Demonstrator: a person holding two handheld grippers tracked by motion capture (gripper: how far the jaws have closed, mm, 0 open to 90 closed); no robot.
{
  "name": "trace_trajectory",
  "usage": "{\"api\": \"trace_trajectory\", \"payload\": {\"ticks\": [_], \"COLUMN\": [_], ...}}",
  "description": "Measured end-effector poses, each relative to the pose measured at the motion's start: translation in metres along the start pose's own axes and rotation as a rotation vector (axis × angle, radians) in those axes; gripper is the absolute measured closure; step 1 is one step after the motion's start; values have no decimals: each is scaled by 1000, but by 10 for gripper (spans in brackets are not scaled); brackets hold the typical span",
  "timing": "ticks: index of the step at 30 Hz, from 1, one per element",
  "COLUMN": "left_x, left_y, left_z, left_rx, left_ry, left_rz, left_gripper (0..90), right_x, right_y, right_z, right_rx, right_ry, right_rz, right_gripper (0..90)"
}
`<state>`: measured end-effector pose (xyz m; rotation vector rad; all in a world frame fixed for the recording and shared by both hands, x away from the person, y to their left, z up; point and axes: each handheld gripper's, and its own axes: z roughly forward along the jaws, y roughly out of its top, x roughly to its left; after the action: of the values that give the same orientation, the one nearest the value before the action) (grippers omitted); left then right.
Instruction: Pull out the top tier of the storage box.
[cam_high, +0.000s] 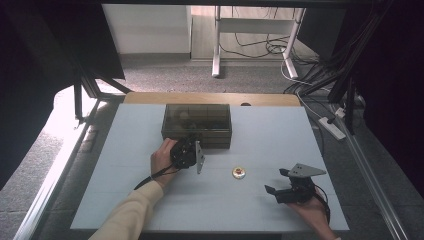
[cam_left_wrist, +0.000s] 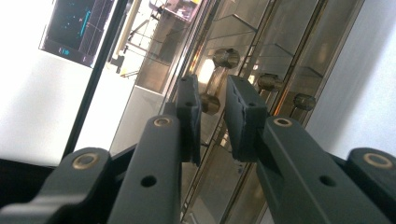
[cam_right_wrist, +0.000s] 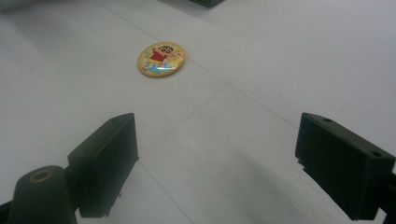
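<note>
The left claw (cam_left_wrist: 212, 109) seems clamped on a brass knob (cam_left_wrist: 209, 103) of the smoky drawer box (cam_high: 197, 125), stiff and likely light. The right claw (cam_right_wrist: 217, 168) hangs apart near the badge (cam_right_wrist: 161, 59) on the bench (cam_high: 275, 135).

floor: grey carpet (cam_high: 165, 75) | back: white desk frame (cam_high: 218, 40), cables (cam_high: 260, 47) | left: bright light patch (cam_high: 62, 112)

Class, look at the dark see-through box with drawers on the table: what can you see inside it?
Through the tinted box, the high view shows only vague pale and dark shapes. The left gripper view shows drawer fronts with brass knobs and faint inner dividers. The tint hides what the contents are.
</note>
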<state>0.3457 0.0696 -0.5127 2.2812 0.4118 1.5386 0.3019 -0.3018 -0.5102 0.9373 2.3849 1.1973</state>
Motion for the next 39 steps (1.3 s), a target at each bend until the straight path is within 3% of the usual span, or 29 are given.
{"api": "trace_trajectory", "payload": {"ticks": [10, 11, 13, 16, 20, 24, 29, 39], "left_x": [-1, 2, 2, -2, -3, -7, -7, -10], "left_y": [0, 1, 1, 1, 1, 1, 0, 1], "left_z": [-1, -2, -2, -2, -1, 1, 2, 2], "left_rx": [-1, -17, -18, -13, -11, 4, 8, 18], "left_ry": [15, -4, -9, 23, 34, 66, 72, 97], "left_rz": [40, 7, -4, 49, 64, 112, 113, 153], "left_gripper": [776, 802, 802, 802, 796, 783, 782, 802], "right_x": [0, 0, 0, 0, 0, 0, 0, 0], "right_y": [0, 0, 0, 0, 0, 0, 0, 0], "right_z": [1, 1, 1, 1, 1, 1, 1, 1], "right_rx": [3, 2, 3, 3, 4, 5, 4, 3], "right_ry": [2, 2, 2, 2, 2, 2, 2, 1], "right_rz": [0, 0, 1, -1, 1, 1, 0, 1], "right_gripper": [131, 131, 131, 131, 131, 131, 131, 132]}}
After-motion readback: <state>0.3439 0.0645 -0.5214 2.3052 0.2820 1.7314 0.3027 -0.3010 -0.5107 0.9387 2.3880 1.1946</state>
